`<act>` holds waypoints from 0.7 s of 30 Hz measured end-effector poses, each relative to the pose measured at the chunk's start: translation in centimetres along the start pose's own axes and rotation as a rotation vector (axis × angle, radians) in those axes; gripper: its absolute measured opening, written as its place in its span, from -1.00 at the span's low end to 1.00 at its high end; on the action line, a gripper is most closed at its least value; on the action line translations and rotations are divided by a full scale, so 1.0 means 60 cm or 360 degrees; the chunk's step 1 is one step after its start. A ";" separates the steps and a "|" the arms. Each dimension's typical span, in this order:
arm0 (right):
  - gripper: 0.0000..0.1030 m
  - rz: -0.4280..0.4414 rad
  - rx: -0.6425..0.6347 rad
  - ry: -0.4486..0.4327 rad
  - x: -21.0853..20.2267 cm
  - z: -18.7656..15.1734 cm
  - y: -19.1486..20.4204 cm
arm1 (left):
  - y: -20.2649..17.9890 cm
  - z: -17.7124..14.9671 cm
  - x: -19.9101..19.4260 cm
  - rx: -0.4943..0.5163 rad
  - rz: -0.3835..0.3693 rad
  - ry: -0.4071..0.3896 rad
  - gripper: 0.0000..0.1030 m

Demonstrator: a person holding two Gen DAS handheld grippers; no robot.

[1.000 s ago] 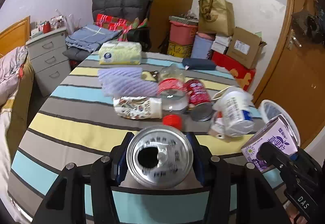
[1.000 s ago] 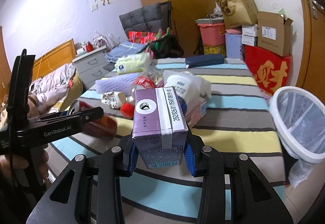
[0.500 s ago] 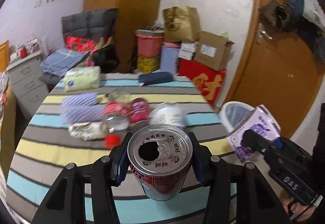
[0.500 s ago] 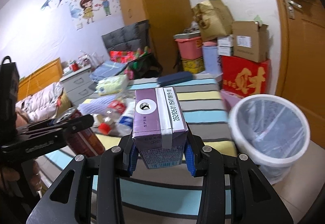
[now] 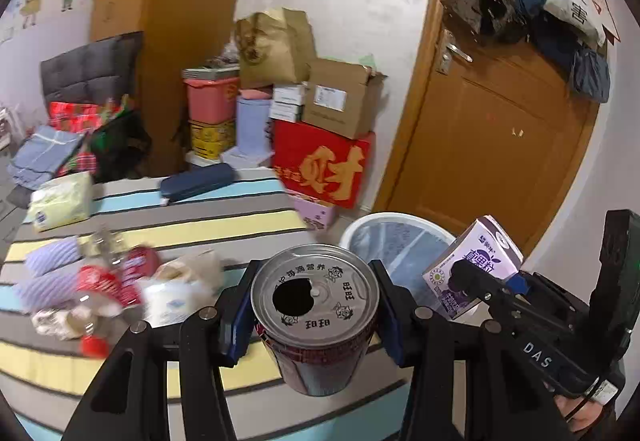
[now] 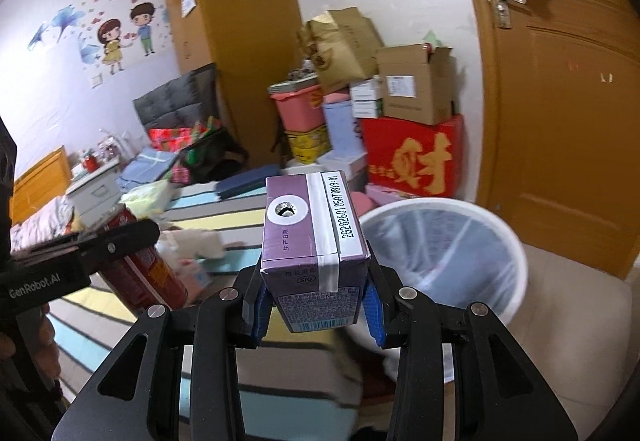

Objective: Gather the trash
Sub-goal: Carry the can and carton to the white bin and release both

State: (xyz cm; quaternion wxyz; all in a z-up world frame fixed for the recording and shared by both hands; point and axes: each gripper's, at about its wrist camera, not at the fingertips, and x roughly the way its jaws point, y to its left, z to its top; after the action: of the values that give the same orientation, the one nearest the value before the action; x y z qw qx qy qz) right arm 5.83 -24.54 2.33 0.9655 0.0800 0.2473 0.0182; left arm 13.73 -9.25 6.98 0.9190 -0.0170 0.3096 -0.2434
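1. The left gripper (image 5: 314, 311) is clamped on an opened red drink can (image 5: 316, 317), blue pads pressed against both sides. The silver top faces the camera with its drinking hole open, and the can is held up off the striped surface (image 5: 224, 217).
2. The right gripper (image 6: 316, 305) has its fingers closed on a purple milk carton (image 6: 314, 253), upright, with the foil straw hole and a printed date code on top.
3. Landmark for everything: the white trash bin (image 6: 440, 261) with its clear liner bag, sitting on the floor just off the edge of the surface.
4. In the right wrist view the carton sits just left of the bin, overlapping its near rim. Whether it's actually over the opening, I can't tell.
5. In the left wrist view the can is in front of the bin (image 5: 394, 241) and a bit left, with the carton (image 5: 474, 269) and right gripper (image 5: 460, 275) at the bin's right side.
6. Left of the bin, further along the surface, there's a blurry trash pile (image 5: 116, 285): red cans, a clear bottle, a loose red cap, white crumpled stuff.
7. Beyond the pile, away from the bin, sit a tissue pack (image 5: 60, 201) and a dark blue case (image 5: 198, 181).
8. Behind the bin is a red box (image 6: 414, 161) with a gold character, cardboard boxes on top of it, and a wooden door (image 6: 568, 101) to the right.
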 end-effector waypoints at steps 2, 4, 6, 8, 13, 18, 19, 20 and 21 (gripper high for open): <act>-0.23 -0.0044 0.0013 0.0009 0.002 0.002 -0.019 | -0.022 0.013 0.025 0.0012 -0.0065 0.0002 0.02; -0.23 -0.0076 0.0025 0.0023 0.005 0.005 -0.034 | -0.041 0.020 0.044 0.0034 -0.0096 0.0003 0.02; -0.23 -0.0099 0.0026 0.0026 0.007 0.005 -0.049 | -0.059 0.028 0.067 0.0048 -0.0115 0.0015 0.02; -0.23 -0.0134 0.0039 0.0044 0.014 0.004 -0.066 | -0.079 0.035 0.091 0.0083 -0.0148 0.0024 0.02; -0.23 -0.0190 0.0097 0.0110 0.039 0.002 -0.108 | -0.114 0.046 0.165 0.0130 -0.0202 0.0120 0.02; -0.23 -0.0255 0.0101 0.0227 0.069 -0.010 -0.130 | -0.135 0.040 0.218 0.0182 -0.0172 0.0174 0.02; -0.23 -0.0258 0.0101 0.0237 0.073 -0.011 -0.134 | -0.136 0.039 0.229 0.0183 -0.0170 0.0197 0.02; -0.23 -0.0263 0.0104 0.0257 0.077 -0.015 -0.138 | -0.137 0.038 0.236 0.0181 -0.0174 0.0207 0.02; -0.23 -0.0263 0.0104 0.0275 0.082 -0.015 -0.143 | -0.138 0.037 0.245 0.0178 -0.0174 0.0220 0.02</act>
State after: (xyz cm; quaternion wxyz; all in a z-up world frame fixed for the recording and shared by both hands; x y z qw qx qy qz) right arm 9.70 -32.52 -2.18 0.9356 0.0887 0.3358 -0.0628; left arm 21.57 -23.53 2.03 0.8804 0.0342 0.3568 -0.3106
